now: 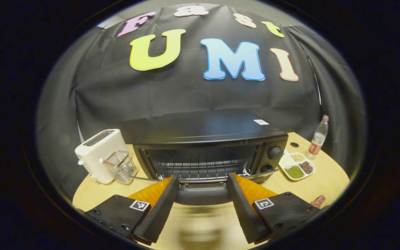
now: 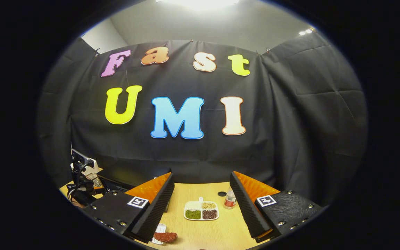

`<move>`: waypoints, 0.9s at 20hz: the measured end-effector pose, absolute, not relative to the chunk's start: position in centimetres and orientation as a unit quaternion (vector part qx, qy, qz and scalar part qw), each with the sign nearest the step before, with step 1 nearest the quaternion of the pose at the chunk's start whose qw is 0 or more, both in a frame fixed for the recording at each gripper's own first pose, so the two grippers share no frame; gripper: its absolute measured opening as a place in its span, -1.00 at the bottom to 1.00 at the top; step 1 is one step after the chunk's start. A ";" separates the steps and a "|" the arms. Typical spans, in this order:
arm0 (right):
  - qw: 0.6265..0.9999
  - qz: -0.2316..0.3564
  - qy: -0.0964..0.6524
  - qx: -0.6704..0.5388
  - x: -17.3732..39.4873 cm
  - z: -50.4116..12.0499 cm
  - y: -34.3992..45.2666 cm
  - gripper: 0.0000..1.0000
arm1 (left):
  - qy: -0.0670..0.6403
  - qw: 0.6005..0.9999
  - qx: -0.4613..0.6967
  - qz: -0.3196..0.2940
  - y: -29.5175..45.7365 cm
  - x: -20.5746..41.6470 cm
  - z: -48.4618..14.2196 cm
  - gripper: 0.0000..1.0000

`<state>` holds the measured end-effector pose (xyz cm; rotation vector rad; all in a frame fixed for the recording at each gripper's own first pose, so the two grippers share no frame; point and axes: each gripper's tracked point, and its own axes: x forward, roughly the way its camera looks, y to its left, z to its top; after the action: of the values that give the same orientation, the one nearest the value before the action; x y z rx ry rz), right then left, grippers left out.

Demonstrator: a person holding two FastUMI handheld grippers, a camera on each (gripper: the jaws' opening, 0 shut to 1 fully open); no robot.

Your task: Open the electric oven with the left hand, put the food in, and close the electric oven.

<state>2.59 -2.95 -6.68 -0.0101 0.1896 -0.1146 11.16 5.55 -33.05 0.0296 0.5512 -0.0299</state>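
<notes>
The black electric oven (image 1: 207,139) stands on the wooden table straight ahead in the left gripper view. Its door (image 1: 202,195) hangs down and the wire rack (image 1: 200,166) inside is exposed. My left gripper (image 1: 202,177) is open, its fingers wide on either side of the door's front edge, not pressing on it. The food, a reddish-brown piece (image 2: 165,237), lies on a small white plate (image 2: 158,230) at the table's near edge; it also appears as the food (image 1: 318,200) at the right of the left gripper view. My right gripper (image 2: 201,175) hangs open and empty above the table, right of the food.
A white toaster (image 1: 99,154) and a clear container (image 1: 122,167) stand left of the oven. Right of it sit a white divided tray of beans (image 1: 288,162) and a bottle (image 1: 318,137). The right gripper view has the same tray (image 2: 193,206) and bottle (image 2: 230,199).
</notes>
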 end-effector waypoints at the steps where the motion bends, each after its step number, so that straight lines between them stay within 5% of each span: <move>1: 0.994 -0.056 0.096 -0.005 2.5 -6.8 -2.9 0.94 | 0.276 0.961 0.015 -0.016 5.5 10.7 -33.4 0.88; 18: 0.993 -0.029 0.115 -0.004 1.2 -7.3 -1.5 0.94 | 0.374 0.927 0.020 -0.032 5.0 3.9 -40.8 0.89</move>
<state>1.21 -1.49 -7.30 -0.0073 0.2296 -0.0585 3.88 5.01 -40.78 0.0401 0.7661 -0.0662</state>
